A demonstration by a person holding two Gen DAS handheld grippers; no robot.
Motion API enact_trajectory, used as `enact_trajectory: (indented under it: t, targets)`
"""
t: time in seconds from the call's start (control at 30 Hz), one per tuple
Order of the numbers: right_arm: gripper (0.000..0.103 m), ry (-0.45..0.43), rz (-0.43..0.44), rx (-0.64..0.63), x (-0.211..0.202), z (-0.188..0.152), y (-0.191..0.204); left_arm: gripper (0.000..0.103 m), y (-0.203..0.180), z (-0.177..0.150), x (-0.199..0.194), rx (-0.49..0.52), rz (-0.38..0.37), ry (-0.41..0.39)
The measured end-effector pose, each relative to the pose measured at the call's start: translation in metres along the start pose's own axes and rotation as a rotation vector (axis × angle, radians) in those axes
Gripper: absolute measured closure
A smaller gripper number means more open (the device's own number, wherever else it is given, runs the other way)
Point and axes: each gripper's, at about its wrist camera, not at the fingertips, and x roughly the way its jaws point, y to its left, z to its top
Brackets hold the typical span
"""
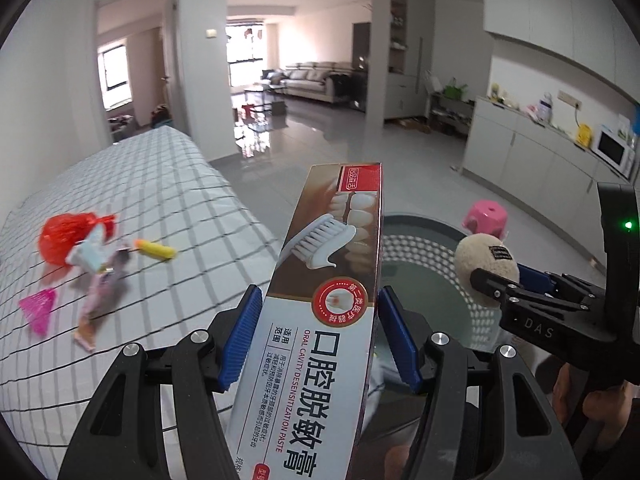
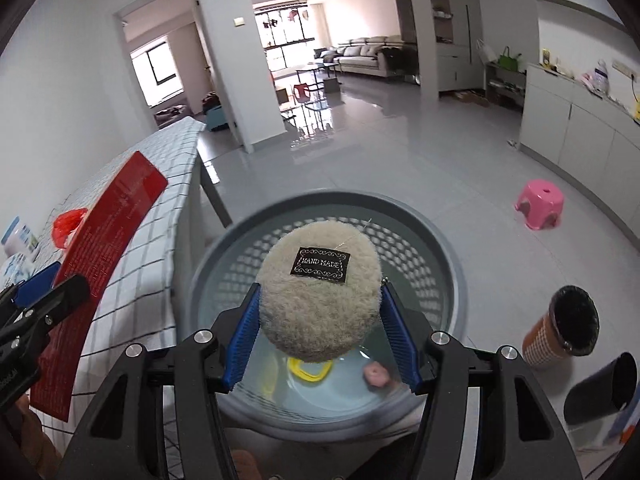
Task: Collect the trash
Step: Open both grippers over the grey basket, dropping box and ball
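Note:
My left gripper (image 1: 318,336) is shut on a long toothpaste box (image 1: 320,308), held up beside the checked table; its red back shows in the right wrist view (image 2: 108,248). My right gripper (image 2: 318,332) is shut on a round beige fuzzy puff (image 2: 318,292) with a black label, held over the grey perforated bin (image 2: 452,264). The puff (image 1: 486,260) and bin (image 1: 424,248) also show in the left wrist view. On the table lie a red bag (image 1: 66,236), a yellow piece (image 1: 156,249), a pink wrapper (image 1: 38,310) and other scraps.
The table with the checked cloth (image 1: 168,200) is at left. In the bin lie a yellow ring (image 2: 310,372) and a pink piece (image 2: 376,376). A pink stool (image 2: 540,204) and two dark-lined cups (image 2: 568,332) stand on the floor at right.

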Motion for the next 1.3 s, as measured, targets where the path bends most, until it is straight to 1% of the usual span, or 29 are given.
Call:
enact_trajectory:
  t: [0.07, 0.2, 0.4, 0.6, 0.67, 0.73, 0.77, 0.83, 1.3]
  targets:
    - [0.046, 0.012, -0.009, -0.008, 0.003, -0.002, -0.005, 0.044, -0.008, 0.002, 0.011, 0.005, -0.018, 0.020]
    - [0.046, 0.027, -0.010, -0.004, 0.009, -0.005, -0.012, 0.044, -0.018, 0.001, 0.028, 0.013, -0.032, 0.057]
    - [0.046, 0.047, -0.001, 0.011, 0.018, -0.006, -0.019, 0.044, -0.028, 0.002, 0.042, 0.031, -0.046, 0.089]
    - [0.046, 0.051, 0.000, 0.023, 0.021, -0.003, -0.024, 0.044, -0.031, 0.003, 0.051, 0.037, -0.049, 0.098]
    - [0.046, 0.046, 0.003, 0.029, 0.021, -0.002, -0.026, 0.043, -0.032, 0.004, 0.052, 0.036, -0.051, 0.102]
    - [0.042, 0.040, 0.003, 0.031, 0.020, -0.003, -0.026, 0.042, -0.032, 0.003, 0.052, 0.036, -0.048, 0.101]
    - [0.039, 0.034, 0.000, 0.032, 0.019, -0.003, -0.026, 0.038, -0.031, 0.001, 0.050, 0.038, -0.046, 0.098]
    - [0.034, 0.021, -0.002, 0.035, 0.016, -0.004, -0.028, 0.034, -0.031, 0.000, 0.048, 0.039, -0.040, 0.090]
    - [0.034, 0.023, 0.001, 0.038, 0.015, -0.006, -0.024, 0.034, -0.023, -0.001, 0.043, 0.007, -0.022, 0.098]
